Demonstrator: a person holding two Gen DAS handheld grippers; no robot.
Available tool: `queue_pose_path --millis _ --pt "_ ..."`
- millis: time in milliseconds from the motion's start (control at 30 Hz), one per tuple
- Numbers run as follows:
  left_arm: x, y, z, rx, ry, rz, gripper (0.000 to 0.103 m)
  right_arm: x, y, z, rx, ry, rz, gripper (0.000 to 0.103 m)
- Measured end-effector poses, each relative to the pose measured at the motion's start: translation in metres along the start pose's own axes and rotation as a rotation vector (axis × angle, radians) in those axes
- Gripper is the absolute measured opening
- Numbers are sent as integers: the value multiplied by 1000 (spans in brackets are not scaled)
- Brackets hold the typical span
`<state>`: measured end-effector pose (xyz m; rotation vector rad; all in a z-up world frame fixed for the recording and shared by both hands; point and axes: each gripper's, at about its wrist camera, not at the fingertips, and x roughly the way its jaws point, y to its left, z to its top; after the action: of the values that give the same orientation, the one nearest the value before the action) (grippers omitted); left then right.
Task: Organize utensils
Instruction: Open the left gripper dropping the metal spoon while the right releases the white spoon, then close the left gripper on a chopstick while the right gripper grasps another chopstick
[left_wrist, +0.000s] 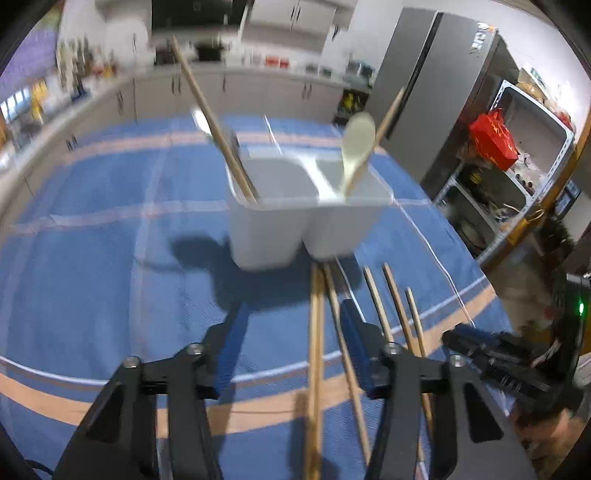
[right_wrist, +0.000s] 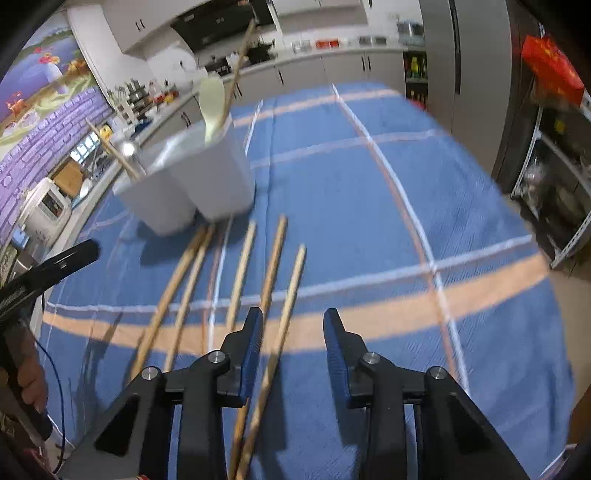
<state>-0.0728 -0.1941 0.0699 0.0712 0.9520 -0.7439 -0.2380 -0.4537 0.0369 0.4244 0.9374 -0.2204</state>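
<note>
A white two-compartment holder (left_wrist: 273, 221) stands on the blue cloth. Its left compartment holds a chopstick (left_wrist: 210, 122); its right one holds a pale spoon (left_wrist: 356, 147) and another chopstick. Several loose chopsticks lie on the cloth in front of the holder. My left gripper (left_wrist: 291, 332) is open low over them, and two chopsticks (left_wrist: 316, 350) run between its jaws without being pressed. My right gripper (right_wrist: 293, 321) is also open. One chopstick (right_wrist: 291, 291) passes between its jaws close to the left finger (right_wrist: 255, 332). The holder (right_wrist: 207, 173) is at the far left in the right wrist view.
The blue cloth (right_wrist: 369, 206) with orange and white stripes covers the table. Kitchen counters run behind and to the left, a grey fridge (left_wrist: 424, 103) and a metal shelf (left_wrist: 517, 166) stand to the right. A hand (right_wrist: 33, 376) holds the left gripper's handle at the left edge.
</note>
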Motion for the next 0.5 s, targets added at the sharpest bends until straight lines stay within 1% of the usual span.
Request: queue_pose_path --millis 33,133,167,267,300,400,467,500 --pt "12 2 -1 -18 27 -17 41 2 -1 -2 -2 7 -3 37" --pt "36 3 1 -30 68 -26 33 7 -2 -8 -14 20 -15 37" --pt "41 1 2 -26 75 -26 32 7 -2 -6 -19 20 -22 37" --pt "60 -6 4 19 101 -25 28 13 0 -8 -31 24 -35 37" --pt "66 -9 5 37 110 -22 24 14 0 -7 -34 25 -39 37" --pt "83 -19 4 105 145 12 7 17 5 -6 -57 20 -56 37" --pt "86 -21 5 122 133 26 5 17 7 -4 -67 20 -63 37" --pt "86 -21 6 120 131 20 3 17 7 -3 -70 19 -65 37"
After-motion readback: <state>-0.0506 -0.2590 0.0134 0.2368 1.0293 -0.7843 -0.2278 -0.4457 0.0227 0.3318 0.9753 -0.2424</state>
